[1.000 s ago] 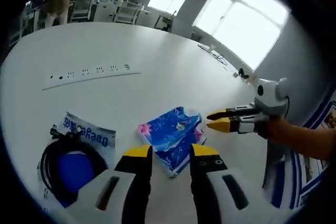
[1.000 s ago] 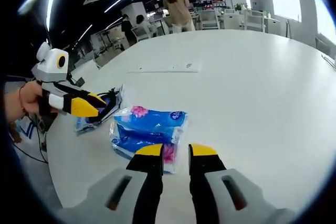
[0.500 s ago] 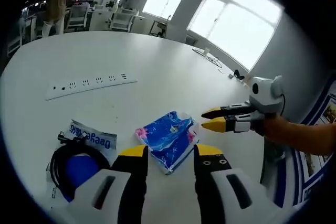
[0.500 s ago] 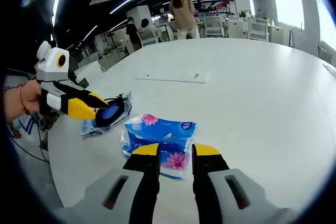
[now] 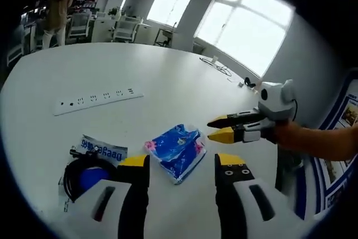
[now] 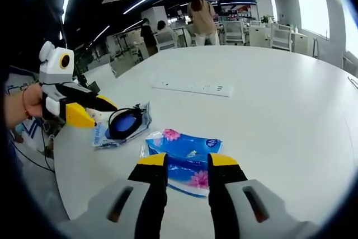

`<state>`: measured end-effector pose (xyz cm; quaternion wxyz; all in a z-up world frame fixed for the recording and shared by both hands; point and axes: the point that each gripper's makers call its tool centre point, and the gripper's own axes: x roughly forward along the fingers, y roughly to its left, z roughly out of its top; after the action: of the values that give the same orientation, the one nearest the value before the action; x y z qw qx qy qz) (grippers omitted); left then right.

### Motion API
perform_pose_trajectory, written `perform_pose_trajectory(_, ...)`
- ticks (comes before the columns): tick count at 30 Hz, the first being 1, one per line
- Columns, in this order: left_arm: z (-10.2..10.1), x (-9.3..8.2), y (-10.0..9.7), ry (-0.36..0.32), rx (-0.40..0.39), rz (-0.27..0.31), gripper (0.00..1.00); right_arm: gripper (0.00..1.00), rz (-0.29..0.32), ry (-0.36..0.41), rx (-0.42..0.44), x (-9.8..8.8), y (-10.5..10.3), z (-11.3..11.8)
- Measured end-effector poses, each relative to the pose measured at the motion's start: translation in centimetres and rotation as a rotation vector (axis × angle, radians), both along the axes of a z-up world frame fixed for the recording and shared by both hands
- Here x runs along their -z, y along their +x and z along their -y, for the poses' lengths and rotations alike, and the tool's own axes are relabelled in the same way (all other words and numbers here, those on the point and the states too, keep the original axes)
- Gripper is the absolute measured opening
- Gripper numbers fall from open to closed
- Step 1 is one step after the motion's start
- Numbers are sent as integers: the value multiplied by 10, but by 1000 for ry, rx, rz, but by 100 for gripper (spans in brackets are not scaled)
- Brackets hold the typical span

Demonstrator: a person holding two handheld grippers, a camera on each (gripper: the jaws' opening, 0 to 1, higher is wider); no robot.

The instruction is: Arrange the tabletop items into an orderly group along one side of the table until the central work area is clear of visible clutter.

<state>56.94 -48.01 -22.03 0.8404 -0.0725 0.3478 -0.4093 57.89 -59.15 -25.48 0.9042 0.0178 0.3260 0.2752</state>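
Note:
A blue tissue pack (image 5: 176, 150) with pink flowers lies flat on the white table (image 5: 168, 76). To its left lies a clear bag (image 5: 89, 166) holding a coiled black cable and a blue disc. My left gripper (image 5: 182, 163) hovers open above and short of the pack, with nothing between its jaws. My right gripper (image 5: 211, 129) comes in from the right, open, its tips just off the pack's right edge. In the right gripper view, my right gripper (image 6: 187, 162) stands open just short of the tissue pack (image 6: 184, 145). The bag (image 6: 124, 124) lies left of it, the left gripper (image 6: 92, 110) beside that.
A white power strip (image 5: 98, 98) lies across the table beyond the pack, also seen as the power strip (image 6: 193, 88) in the right gripper view. Small cables (image 5: 218, 66) rest at the far edge near the windows. People (image 6: 201, 18), chairs and desks stand beyond the table.
Both grippers have drawn back from the pack, so it looks smaller. My left gripper's jaws stand wider apart. The pack and the bag have not moved.

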Motion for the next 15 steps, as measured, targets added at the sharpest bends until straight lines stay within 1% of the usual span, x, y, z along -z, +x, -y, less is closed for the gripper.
perform_pose_trajectory(5, -6, -8, -3, -15, 1, 13, 51, 29, 8, 4, -14, -6, 1, -8)
perform_pose_trajectory(8, -11, -10, -4, -13, 4, 17, 53, 30, 13, 3, -23, -9, 1, -13)
perform_pose_trajectory(15, -28, -21, -9, -34, -12, 30, 60, 32, 24, 7, -43, -15, 2, -25)
